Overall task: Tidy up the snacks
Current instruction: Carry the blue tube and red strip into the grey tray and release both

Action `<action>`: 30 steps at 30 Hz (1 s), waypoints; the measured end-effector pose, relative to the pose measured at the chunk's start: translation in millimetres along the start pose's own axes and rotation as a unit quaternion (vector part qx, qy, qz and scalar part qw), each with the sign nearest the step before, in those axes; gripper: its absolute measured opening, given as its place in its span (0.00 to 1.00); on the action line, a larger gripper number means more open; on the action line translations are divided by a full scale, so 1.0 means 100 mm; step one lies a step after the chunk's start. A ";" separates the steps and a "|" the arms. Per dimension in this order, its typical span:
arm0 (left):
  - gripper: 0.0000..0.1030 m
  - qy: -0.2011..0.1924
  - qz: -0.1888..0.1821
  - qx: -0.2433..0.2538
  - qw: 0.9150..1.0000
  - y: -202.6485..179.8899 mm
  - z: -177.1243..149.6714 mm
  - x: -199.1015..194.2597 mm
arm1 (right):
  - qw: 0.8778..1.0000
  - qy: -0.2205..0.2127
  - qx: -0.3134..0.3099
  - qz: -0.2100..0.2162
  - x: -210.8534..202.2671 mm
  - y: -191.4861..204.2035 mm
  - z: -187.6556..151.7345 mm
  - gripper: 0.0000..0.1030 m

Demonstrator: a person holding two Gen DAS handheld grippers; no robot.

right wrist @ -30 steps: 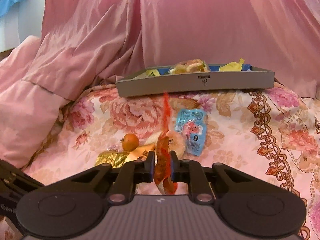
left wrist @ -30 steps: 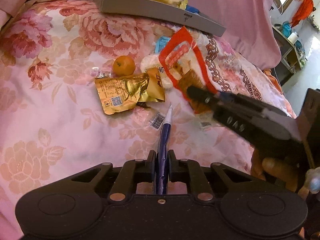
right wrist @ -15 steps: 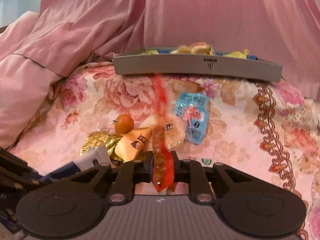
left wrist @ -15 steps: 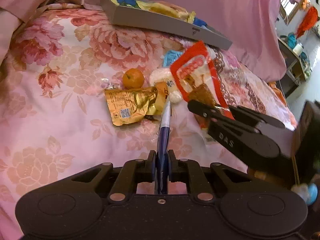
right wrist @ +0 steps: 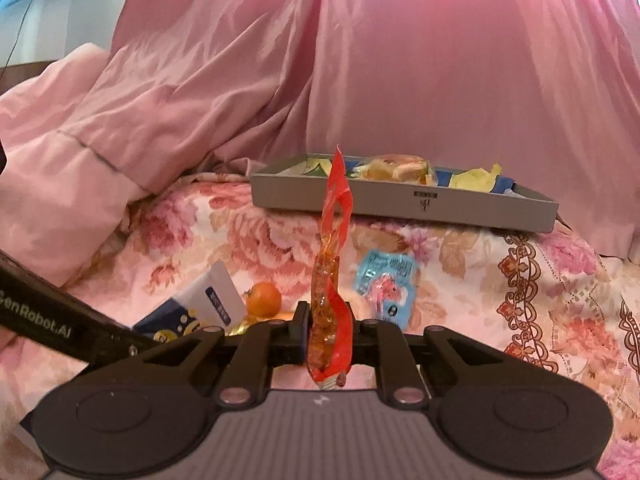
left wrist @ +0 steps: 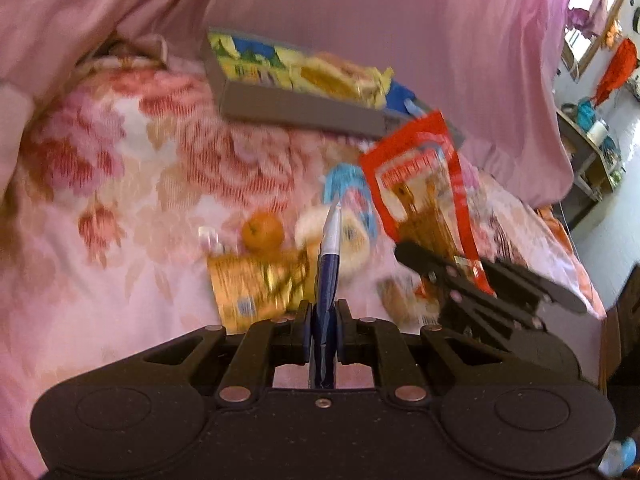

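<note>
My left gripper is shut on a blue and white snack packet, held edge-on above the floral bedspread; the packet also shows in the right wrist view. My right gripper is shut on a red snack packet, held upright; it appears at the right of the left wrist view. A grey tray holding several snacks lies at the back of the bed. A small orange, a gold packet, a round white snack and a light blue packet lie loose below both grippers.
Pink bedding is piled behind and left of the tray. The bed's right edge drops to a room with a shelf. A clear wrapped snack lies near the right gripper's fingers.
Both grippers have risen and moved toward the tray with their packets held. The tray looms larger in the left wrist view, which is motion blurred.
</note>
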State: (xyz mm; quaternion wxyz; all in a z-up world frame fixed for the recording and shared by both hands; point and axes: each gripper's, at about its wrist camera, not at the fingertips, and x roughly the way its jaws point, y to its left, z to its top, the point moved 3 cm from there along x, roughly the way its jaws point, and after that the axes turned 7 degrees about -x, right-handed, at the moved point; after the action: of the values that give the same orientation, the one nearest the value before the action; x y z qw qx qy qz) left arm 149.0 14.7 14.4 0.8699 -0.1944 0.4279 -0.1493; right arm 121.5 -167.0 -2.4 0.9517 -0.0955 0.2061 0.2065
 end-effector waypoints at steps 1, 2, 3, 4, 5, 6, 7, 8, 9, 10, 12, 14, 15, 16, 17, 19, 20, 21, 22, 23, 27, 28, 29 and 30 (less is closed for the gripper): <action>0.11 -0.006 -0.002 -0.002 1.000 -0.01 0.09 0.01 | 1.000 0.000 0.006 0.000 0.01 -0.02 0.02 0.15; 0.11 -0.014 -0.003 -0.004 1.000 -0.03 0.19 0.02 | 1.000 0.001 0.012 -0.001 0.02 -0.05 0.05 0.15; 0.11 -0.022 -0.004 -0.002 1.000 -0.06 0.30 0.03 | 1.000 0.002 0.017 -0.004 0.03 -0.08 0.07 0.15; 0.11 -0.031 -0.004 0.001 1.000 -0.09 0.41 0.05 | 1.000 0.001 0.022 -0.006 0.04 -0.12 0.10 0.15; 0.11 -0.040 -0.004 0.008 0.999 -0.13 0.53 0.07 | 1.000 -0.001 0.027 -0.008 0.06 -0.16 0.15 0.16; 0.11 -0.050 -0.003 0.015 0.999 -0.17 0.64 0.08 | 1.000 -0.002 0.027 -0.010 0.07 -0.20 0.19 0.16; 0.11 -0.059 -0.003 0.020 0.998 -0.21 0.74 0.10 | 1.000 -0.004 0.026 -0.012 0.09 -0.24 0.24 0.15; 0.11 -0.069 -0.002 0.022 0.997 -0.24 0.85 0.12 | 1.000 -0.007 0.023 -0.015 0.10 -0.28 0.28 0.16; 0.11 -0.077 -0.003 0.023 0.997 -0.28 0.96 0.14 | 1.000 -0.009 0.022 -0.017 0.12 -0.32 0.34 0.16; 0.11 -0.086 -0.004 0.024 0.996 -0.32 1.08 0.17 | 1.000 -0.012 0.021 -0.018 0.13 -0.37 0.39 0.16; 0.11 -0.103 -0.003 0.021 0.994 -0.37 1.28 0.22 | 0.999 -0.017 0.020 -0.021 0.19 -0.47 0.52 0.16; 0.11 -0.120 -0.002 0.017 0.993 -0.41 1.48 0.29 | 0.999 -0.024 0.012 -0.028 0.25 -0.57 0.65 0.16; 0.11 -0.127 0.000 0.016 0.992 -0.43 1.56 0.33 | 0.999 -0.027 0.013 -0.031 0.30 -0.63 0.73 0.16; 0.11 -0.135 0.002 0.016 0.991 -0.45 1.65 0.37 | 0.999 -0.029 0.015 -0.033 0.34 -0.68 0.80 0.16; 0.11 -0.143 0.004 0.012 0.990 -0.46 1.73 0.42 | 0.999 -0.032 0.017 -0.036 0.38 -0.74 0.87 0.16; 0.11 -0.154 0.006 0.004 0.988 -0.47 1.86 0.50 | 0.998 -0.037 0.016 -0.044 0.50 -0.86 1.00 0.16; 0.11 -0.159 0.007 -0.001 0.987 -0.47 1.93 0.55 | 0.998 -0.037 0.015 -0.046 0.57 -0.92 1.07 0.16; 0.11 -0.163 0.010 -0.004 0.987 -0.46 1.99 0.61 | 0.998 -0.037 0.014 -0.048 0.64 -0.96 1.13 0.16; 0.11 -0.165 0.013 -0.008 0.986 -0.43 2.03 0.66 | 0.998 -0.038 0.011 -0.050 0.70 -1.00 1.18 0.16; 0.11 -0.166 0.016 -0.011 0.986 -0.41 2.06 0.73 | 0.998 -0.038 0.004 -0.054 0.77 -1.03 1.22 0.16; 0.11 -0.169 0.028 -0.026 0.985 -0.31 2.14 0.94 | 0.997 -0.036 -0.010 -0.066 1.05 -1.14 1.35 0.16; 0.11 -0.168 0.031 -0.032 0.985 -0.28 2.15 0.98 | 0.997 -0.033 -0.010 -0.069 1.12 -1.16 1.36 0.16; 0.11 -0.165 0.034 -0.037 0.985 -0.24 2.15 1.04 | 0.997 -0.030 -0.009 -0.072 1.19 -1.19 1.37 0.16; 0.11 -0.163 0.037 -0.040 0.985 -0.21 2.15 1.08 | 0.997 -0.025 -0.008 -0.074 1.27 -1.21 1.37 0.16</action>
State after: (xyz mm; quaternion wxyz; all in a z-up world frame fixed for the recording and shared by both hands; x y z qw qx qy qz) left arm 383.3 -4.8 70.1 0.9243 -0.2352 0.2931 -0.0660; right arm 327.5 -194.5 77.9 0.9684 -0.1128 0.1729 0.1399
